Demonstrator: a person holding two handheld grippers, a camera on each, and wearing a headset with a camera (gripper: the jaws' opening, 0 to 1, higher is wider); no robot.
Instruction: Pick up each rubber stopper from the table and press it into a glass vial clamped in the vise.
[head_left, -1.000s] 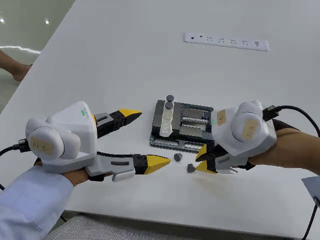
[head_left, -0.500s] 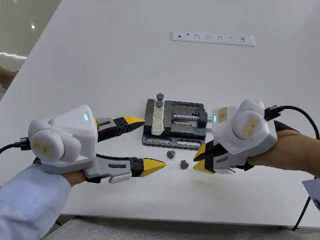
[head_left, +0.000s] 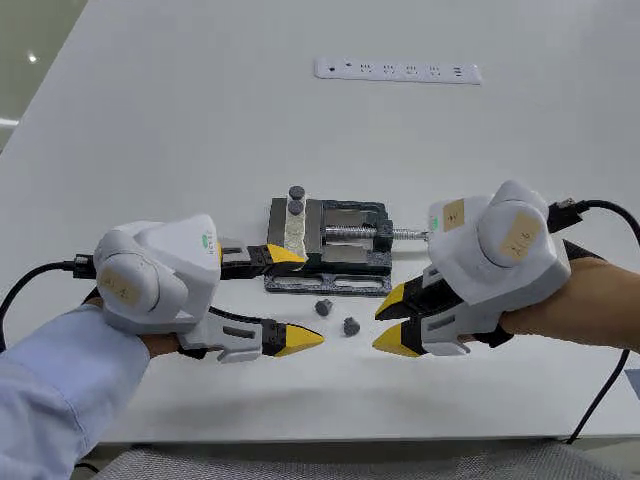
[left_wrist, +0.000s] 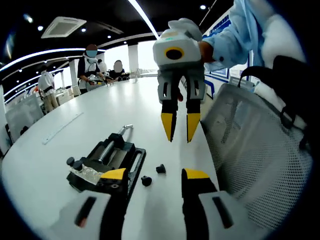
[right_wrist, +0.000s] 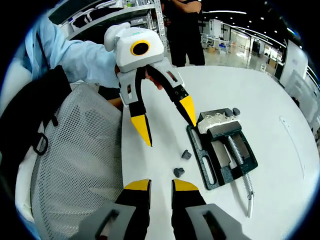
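Fingers (head_left: 296, 340) of the left gripper (head_left: 306, 297) and right gripper (head_left: 378, 331) are spread and empty, flanking two stoppers (head_left: 351, 326) on the bench (head_left: 200, 120) by the vise (head_left: 345, 262), seemingly poised for a pick.

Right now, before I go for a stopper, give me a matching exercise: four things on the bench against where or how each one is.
Column one:
1. power strip
2. loose stoppers
3. glass vials
4. left gripper

Column two:
A. clamped in the vise
B. fingers wide apart
C. far side of the table
D. on the table, just in front of the vise

Pairs: 1-C, 2-D, 3-A, 4-B.
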